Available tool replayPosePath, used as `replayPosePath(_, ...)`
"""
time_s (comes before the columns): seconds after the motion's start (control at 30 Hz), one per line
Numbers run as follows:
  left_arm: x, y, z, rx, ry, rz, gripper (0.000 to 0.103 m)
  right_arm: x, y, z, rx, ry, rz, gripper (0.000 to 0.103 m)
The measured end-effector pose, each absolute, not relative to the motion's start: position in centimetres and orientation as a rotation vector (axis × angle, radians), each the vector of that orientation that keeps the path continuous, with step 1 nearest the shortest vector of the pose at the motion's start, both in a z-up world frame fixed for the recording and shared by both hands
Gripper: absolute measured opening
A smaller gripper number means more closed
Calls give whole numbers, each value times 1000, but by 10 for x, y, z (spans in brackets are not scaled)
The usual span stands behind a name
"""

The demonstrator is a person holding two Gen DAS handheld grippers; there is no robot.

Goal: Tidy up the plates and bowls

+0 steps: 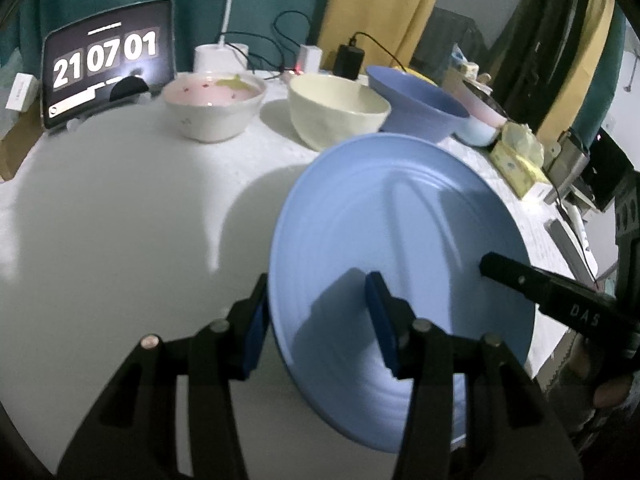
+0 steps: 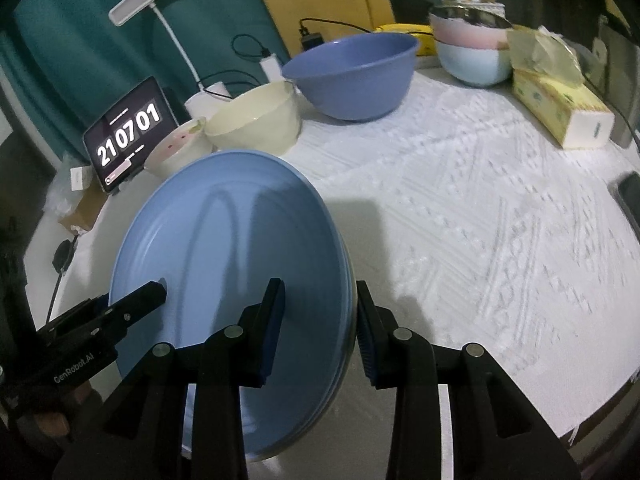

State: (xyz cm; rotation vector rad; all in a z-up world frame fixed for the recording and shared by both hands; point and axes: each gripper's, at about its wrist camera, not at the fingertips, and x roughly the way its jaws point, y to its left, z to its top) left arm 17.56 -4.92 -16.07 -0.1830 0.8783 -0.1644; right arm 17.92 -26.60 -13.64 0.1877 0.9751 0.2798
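The blue plate (image 1: pixel 400 264) hangs tilted above the white tablecloth (image 2: pixel 480 208), its shadow thrown on the cloth beneath, so it appears lifted clear of the table. In the right wrist view a second rim shows under its edge, so this may be a small stack of plates; I cannot tell how many.

Both tools carry it. The left hand-held gripper (image 1: pixel 320 328) straddles one rim, one blue pad under the plate and one on its face, jaws narrowed onto the rim. The right hand-held gripper (image 2: pixel 320 332) clamps the opposite rim in the same way.

Beyond the plate, toward the far edge of the table, stand a pink-lined bowl (image 1: pixel 214 106), a cream bowl (image 1: pixel 338 110) and a large blue bowl (image 2: pixel 352 76) in a loose row. A pale blue and pink bowl stack (image 2: pixel 472 48) sits nearer the far right corner, beside a tissue box (image 2: pixel 560 112). A clock tablet (image 1: pixel 108 64) leans at the far left.

The step in hand looks like carrying the plate to its sorted place. The next move calls for keeping both grips even so the tilted plate does not slip, choosing open cloth well apart from the bowls, levelling the plate, then lowering it flat before either grip loosens.
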Motion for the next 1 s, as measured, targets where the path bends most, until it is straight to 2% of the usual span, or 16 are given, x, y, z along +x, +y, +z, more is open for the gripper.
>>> replayPosePath(1.0, 191, 37, -161, -271, 844, -43, 48, 230, -168, -125, 60, 977, 394, 37)
